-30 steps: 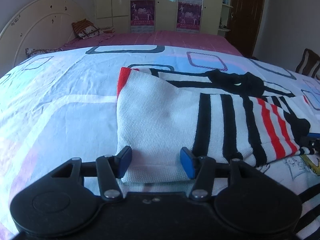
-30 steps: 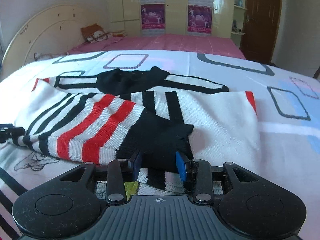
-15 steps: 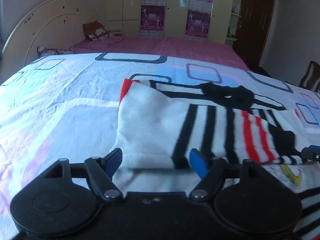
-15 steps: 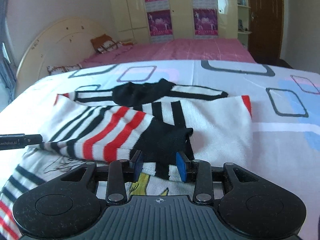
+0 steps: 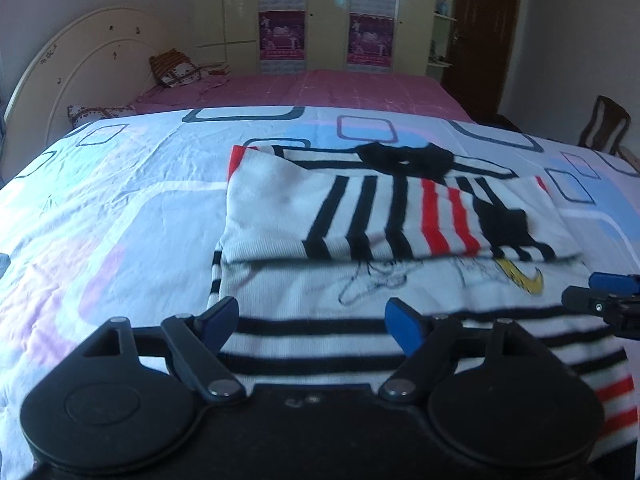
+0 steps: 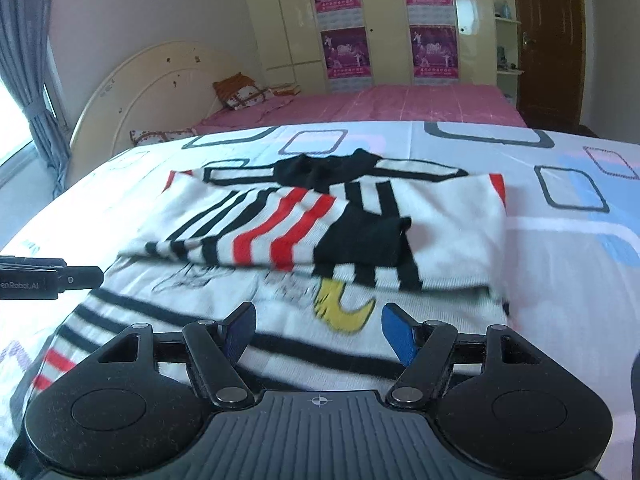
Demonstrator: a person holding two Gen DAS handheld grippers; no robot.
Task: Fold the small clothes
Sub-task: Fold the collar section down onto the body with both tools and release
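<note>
Bedroom walls and a cream wardrobe (image 6: pixel 288 20) hung with purple posters rise behind a bed whose white sheet (image 5: pixel 120 208), printed with rounded squares, carries the work. On that sheet lies a small white knit sweater (image 5: pixel 320 216) with black and red stripes; its sleeves are folded across the chest, and its striped hem lies nearest the cameras. Over that hem hangs the left gripper (image 5: pixel 312 318), its blue pads spread wide with nothing between them after just opening. Just right of it, the right gripper (image 6: pixel 318 330) hovers over the sweater's yellow print (image 6: pixel 344 308), fingers likewise apart and empty, having just opened.
</note>
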